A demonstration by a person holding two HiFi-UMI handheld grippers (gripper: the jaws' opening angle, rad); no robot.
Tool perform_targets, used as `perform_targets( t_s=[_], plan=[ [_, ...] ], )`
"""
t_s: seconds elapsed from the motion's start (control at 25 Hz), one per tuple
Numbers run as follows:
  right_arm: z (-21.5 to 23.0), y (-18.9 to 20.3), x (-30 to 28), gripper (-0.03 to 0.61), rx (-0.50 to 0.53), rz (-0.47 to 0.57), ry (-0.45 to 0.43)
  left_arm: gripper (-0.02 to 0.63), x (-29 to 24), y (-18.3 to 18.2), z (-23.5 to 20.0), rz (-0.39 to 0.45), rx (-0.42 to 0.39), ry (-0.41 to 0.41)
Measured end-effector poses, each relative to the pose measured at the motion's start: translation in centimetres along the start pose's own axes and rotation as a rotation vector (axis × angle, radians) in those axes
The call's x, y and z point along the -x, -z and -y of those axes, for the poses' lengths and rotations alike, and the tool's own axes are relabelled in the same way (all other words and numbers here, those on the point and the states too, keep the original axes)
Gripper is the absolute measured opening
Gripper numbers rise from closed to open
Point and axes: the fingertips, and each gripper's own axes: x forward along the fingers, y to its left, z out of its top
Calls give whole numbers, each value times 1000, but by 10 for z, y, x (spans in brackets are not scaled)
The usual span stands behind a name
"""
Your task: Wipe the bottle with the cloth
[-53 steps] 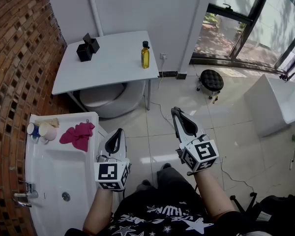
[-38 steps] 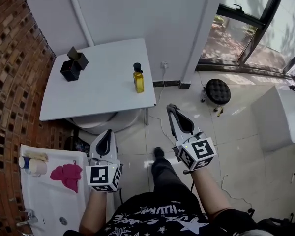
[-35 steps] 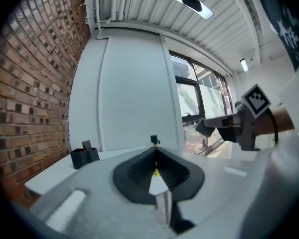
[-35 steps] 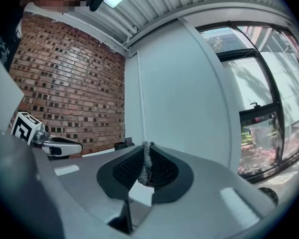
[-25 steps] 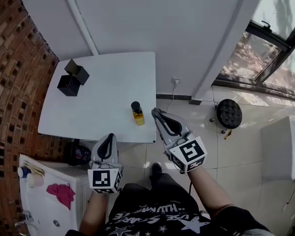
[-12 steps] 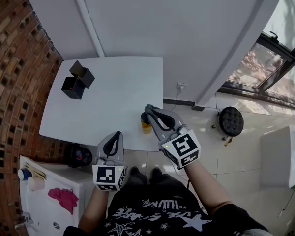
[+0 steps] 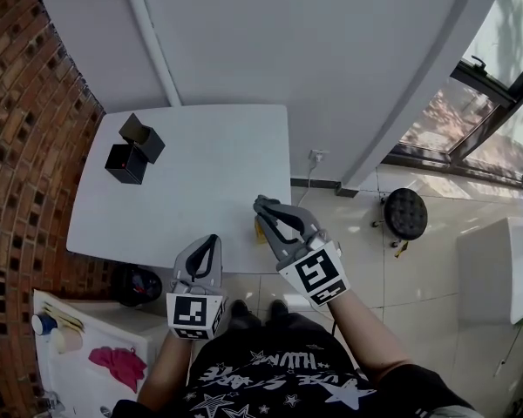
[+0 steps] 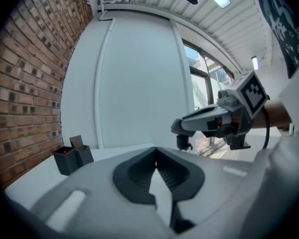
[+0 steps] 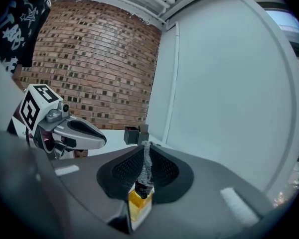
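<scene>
A white table (image 7: 183, 172) stands against a pale wall, with two black boxes (image 7: 132, 149) near the brick side. The person has walked here from the sink (image 7: 74, 320). The right gripper (image 7: 261, 205) has come up to the bottle (image 9: 138, 205) at the table's near right edge, its jaws together and the bottle just beyond them. The left gripper (image 7: 211, 240) is also closed and empty. The pink cloth (image 7: 118, 364) is left on the sink, so wiping probably can't start yet.
</scene>
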Motion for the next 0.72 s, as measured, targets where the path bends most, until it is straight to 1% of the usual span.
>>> perform_targets(
  t_s=[0.16, 0.4, 0.56, 0.64, 0.72],
  plan=[
    [-3, 0, 4, 37, -21, -2, -6, 3, -6, 0, -4, 4, 5, 13],
    [-18, 2, 13, 37, -32, -2, -52, 3, -14, 5, -3, -10, 7, 32],
    [-27, 0, 22, 37, -13, 40, -75, 3, -16, 12, -1, -28, 13, 38],
    [-35, -1, 30, 37, 7, 63, -109, 3, -17, 15, -1, -36, 14, 39],
    [-46, 5, 37, 37, 34, 56, -160, 3, -17, 19, -1, -44, 12, 38]
  ],
)
